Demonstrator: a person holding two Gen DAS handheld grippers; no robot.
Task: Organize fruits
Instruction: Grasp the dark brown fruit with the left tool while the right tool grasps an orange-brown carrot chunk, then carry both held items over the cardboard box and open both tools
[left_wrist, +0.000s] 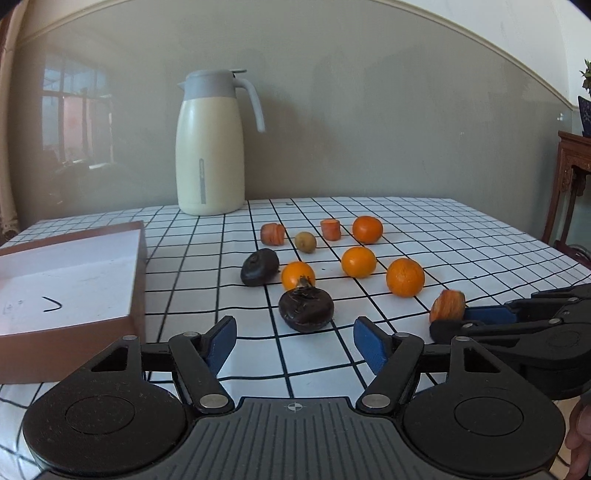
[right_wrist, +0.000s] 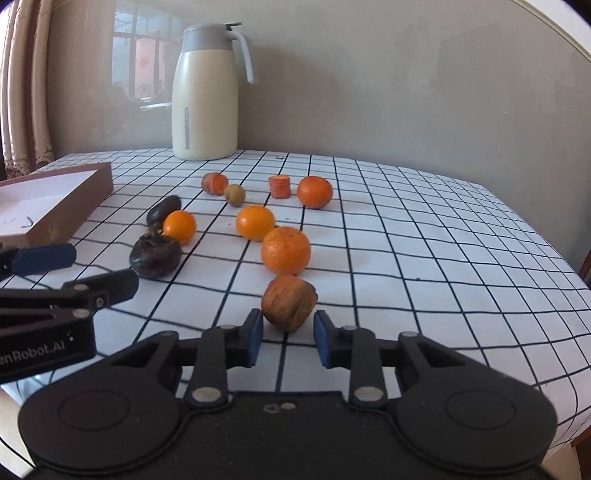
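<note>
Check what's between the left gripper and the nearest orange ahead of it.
A dark round fruit lies between the left gripper and that orange, close in front of the orange. Nothing else is in that stretch. Clearest in the left wrist view.

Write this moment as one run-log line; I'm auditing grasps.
left gripper: open | dark fruit: just ahead of its fingers, untouched | right gripper: shut on wrinkled orange-brown piece

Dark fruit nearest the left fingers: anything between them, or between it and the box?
Nothing visible. Only bare tablecloth lies between the left gripper and the dark fruit, and between it and the box on the left. The right gripper, at the wrinkled orange piece, is off to the right.
</note>
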